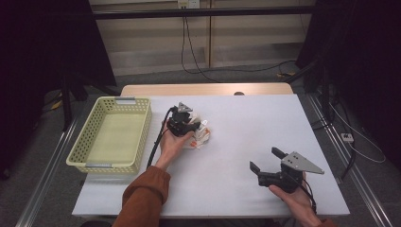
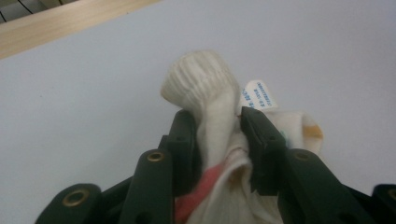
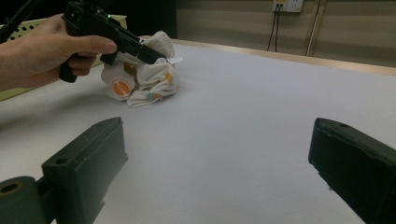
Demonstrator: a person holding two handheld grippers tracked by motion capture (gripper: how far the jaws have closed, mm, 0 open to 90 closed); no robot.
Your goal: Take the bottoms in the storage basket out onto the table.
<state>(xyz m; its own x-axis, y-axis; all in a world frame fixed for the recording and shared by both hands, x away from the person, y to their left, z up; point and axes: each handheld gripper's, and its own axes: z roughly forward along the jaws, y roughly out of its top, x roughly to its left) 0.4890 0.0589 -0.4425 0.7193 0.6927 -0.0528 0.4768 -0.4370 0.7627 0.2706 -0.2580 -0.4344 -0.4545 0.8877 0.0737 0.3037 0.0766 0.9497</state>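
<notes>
A small white garment (image 1: 202,136) with orange and coloured prints lies crumpled on the white table (image 1: 246,123), just left of centre. My left gripper (image 1: 191,126) points down into it. In the left gripper view its jaws (image 2: 215,116) press on a ribbed white cuff (image 2: 198,77) from both sides, with a paper label (image 2: 259,93) beside it. The right gripper view has the same bundle (image 3: 144,81) resting on the table under the left gripper (image 3: 140,49). My right gripper (image 1: 265,159) sits near the front right, open, with nothing between its jaws (image 3: 215,135).
A pale yellow mesh basket (image 1: 144,126) stands at the table's left side, with nothing in it. A wooden strip (image 1: 208,89) runs along the far table edge. Cables hang on the wall behind.
</notes>
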